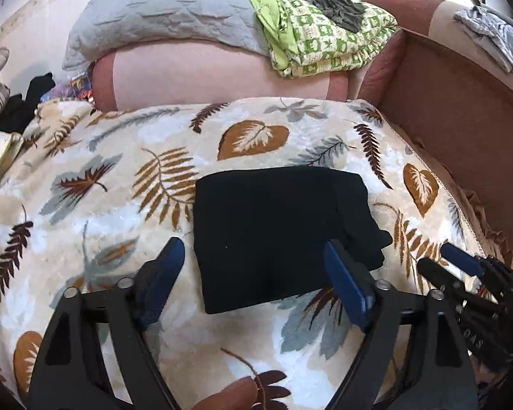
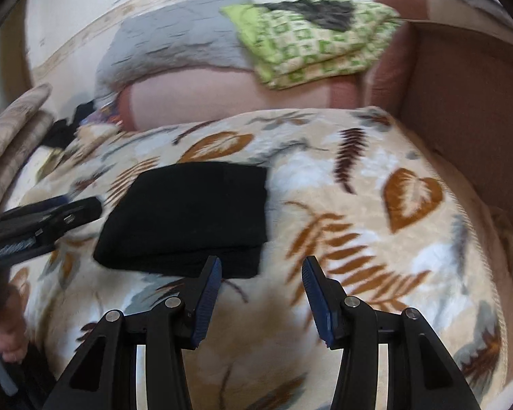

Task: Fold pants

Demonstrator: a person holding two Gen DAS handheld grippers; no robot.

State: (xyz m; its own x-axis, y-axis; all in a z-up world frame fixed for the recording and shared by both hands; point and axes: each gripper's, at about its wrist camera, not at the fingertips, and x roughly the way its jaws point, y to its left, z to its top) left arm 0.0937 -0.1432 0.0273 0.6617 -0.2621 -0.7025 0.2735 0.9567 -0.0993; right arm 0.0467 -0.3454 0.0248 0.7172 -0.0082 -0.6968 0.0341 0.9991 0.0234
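Two views, left wrist first:
Left view, pants: black pants point(image 1: 277, 235) are lying folded into a compact, roughly rectangular bundle on a leaf-print blanket point(image 1: 102, 177) covering a bed or sofa.
Left view, left tool: the left tool point(image 1: 256, 266) is hovering over the bundle's near edge with its blue fingers spread wide, gripping nothing.
Left view, right tool: the right tool point(image 1: 461, 263) is showing at the right edge, just beside the bundle; I cannot tell its spread from here.
Left view, axis: the bundle's long side is running from near to far, tilting slightly rightward, with uneven layers sticking out at its right near corner.
Right view, pants: the pants point(image 2: 188, 218) are sitting left of centre on the blanket point(image 2: 359, 225); this picture is blurring with motion.
Right view, right tool: the right tool point(image 2: 261, 273) is standing spread apart, empty, just off the bundle's near right corner.
Right view, left tool: the left tool point(image 2: 68, 215) is reaching in beside the bundle's left edge.
Step in hand: folding is looking nearly or fully done, both tools released.
Next move: probably tidying the loose corner layers, or simply backing away.
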